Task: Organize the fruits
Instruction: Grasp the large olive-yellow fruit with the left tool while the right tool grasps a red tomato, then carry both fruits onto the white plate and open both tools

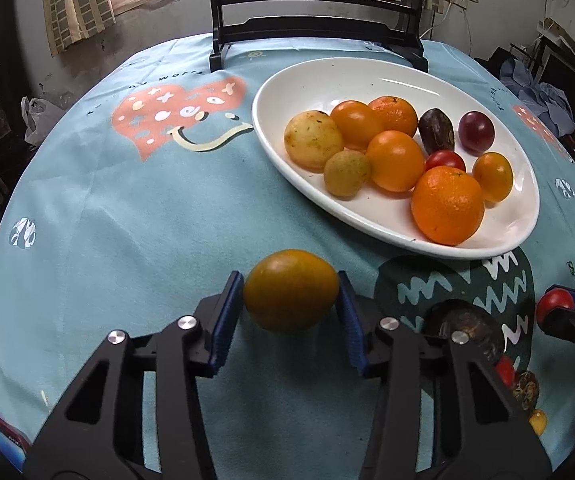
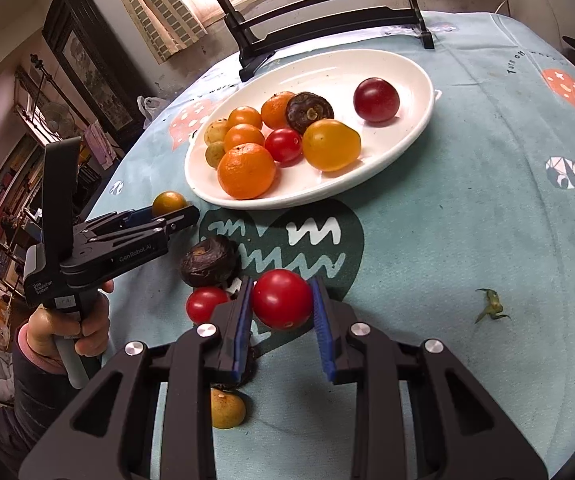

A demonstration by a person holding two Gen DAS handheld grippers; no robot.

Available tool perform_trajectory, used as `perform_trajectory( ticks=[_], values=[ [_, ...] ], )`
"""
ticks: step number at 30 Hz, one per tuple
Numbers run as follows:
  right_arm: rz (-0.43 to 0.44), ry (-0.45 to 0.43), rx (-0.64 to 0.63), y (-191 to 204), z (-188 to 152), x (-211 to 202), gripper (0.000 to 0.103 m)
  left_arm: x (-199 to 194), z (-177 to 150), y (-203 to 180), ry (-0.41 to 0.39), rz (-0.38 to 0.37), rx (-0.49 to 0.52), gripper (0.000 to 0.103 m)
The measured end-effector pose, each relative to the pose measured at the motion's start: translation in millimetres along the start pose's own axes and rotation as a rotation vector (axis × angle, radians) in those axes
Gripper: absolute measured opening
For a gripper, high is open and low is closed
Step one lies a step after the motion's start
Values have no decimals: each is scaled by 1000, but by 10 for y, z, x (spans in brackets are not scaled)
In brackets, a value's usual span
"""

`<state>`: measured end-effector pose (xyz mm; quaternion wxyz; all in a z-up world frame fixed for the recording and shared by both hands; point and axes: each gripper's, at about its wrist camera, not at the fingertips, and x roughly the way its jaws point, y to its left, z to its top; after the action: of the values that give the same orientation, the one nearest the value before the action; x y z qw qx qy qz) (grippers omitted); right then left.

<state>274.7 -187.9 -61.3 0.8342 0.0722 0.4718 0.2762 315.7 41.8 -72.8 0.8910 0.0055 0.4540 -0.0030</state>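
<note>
Left gripper (image 1: 290, 290): fingers clamp a yellow-orange fruit (image 1: 290, 290), near the white dish's closest rim.
Right gripper (image 2: 282, 300): fingers closed on a red tomato (image 2: 282, 298), over the dark heart print.
White dish (image 1: 367, 80): oval, on the blue-clothed surface (image 1: 127, 220); holds about ten fruits, among them a large orange (image 1: 447, 205), a dark purple fruit (image 1: 475, 127) and a brown wrinkled fruit (image 1: 436, 130).
Right wrist view only: the hand (image 2: 67, 332) on the left handle; a loose red tomato (image 2: 205, 304), a dark wrinkled fruit (image 2: 207, 260), a small yellow fruit (image 2: 227, 408), a green stem scrap (image 2: 491, 306).
Left wrist view only: open cloth left of the dish.
Far edge: black stand (image 1: 315, 20) just behind the dish.
</note>
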Motion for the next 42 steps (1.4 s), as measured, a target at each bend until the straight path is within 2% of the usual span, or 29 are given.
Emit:
perform_trajectory(
  ticks=[4, 12, 17, 21, 25, 31, 35, 42],
  values=[
    [-21, -16, 2, -38, -17, -5, 29, -11, -7, -29, -6, 8, 10, 43],
    [-3, -86, -6, -14, -49, -126, 29, -184, -42, -9, -42, -5, -9, 43],
    [12, -127, -47, 116, -102, -202, 29, -428, -132, -10, -87, -53, -22, 43],
    [-20, -205, -100, 266, -106, -301, 29, -591, -160, -49, -129, -106, -28, 43],
    [-70, -271, -138, 358, 42, -315, 29, -680, 38, -91, -175, -154, -44, 43],
    [-147, -327, -101, 201, 493, -123, 29, -541, 529, -253, -216, -136, -31, 43],
    [-166, -319, -72, 62, 750, 34, 29, -343, 736, -290, -198, -124, -34, 43],
    [-170, -274, -68, -80, 959, 307, 29, -36, 891, -268, -145, -95, -28, 43]
  ],
)
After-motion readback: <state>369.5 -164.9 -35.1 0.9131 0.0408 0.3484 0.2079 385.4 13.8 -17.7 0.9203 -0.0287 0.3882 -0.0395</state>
